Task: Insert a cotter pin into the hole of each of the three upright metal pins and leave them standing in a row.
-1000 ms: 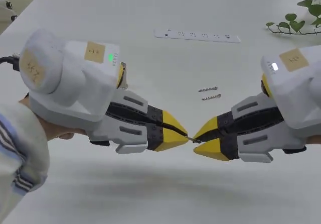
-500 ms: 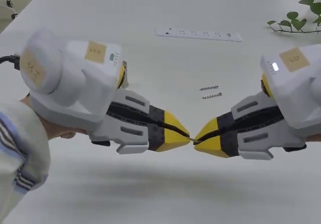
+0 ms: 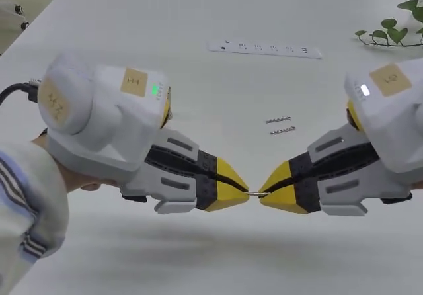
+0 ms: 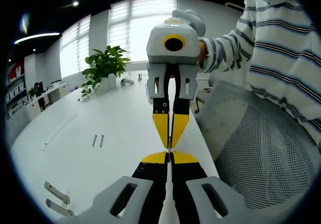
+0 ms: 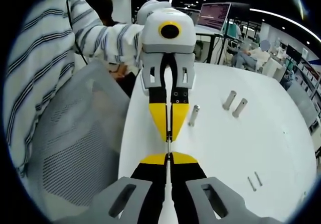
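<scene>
Tips parted slightly vs 0.5 s ago: head view, left gripper [image 3: 246, 192] & right gripper [image 3: 262, 194] both clamp one cotter pin [image 3: 254, 193] between them; left gripper view, spare cotter pins [image 4: 94, 140] at 8 o'clock; right gripper view, 3 metal pins [image 5: 229, 99] flat at 3 o'clock, prob. none pinned.

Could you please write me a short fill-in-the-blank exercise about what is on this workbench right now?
1. The left tongs and right tongs meet tip to tip, both ____ on one cotter pin.
2. ____ loose cotter pins lie side by side on the table.
3. The power strip beyond them is ____ in colour.
Missing words: shut; two; white.
</scene>
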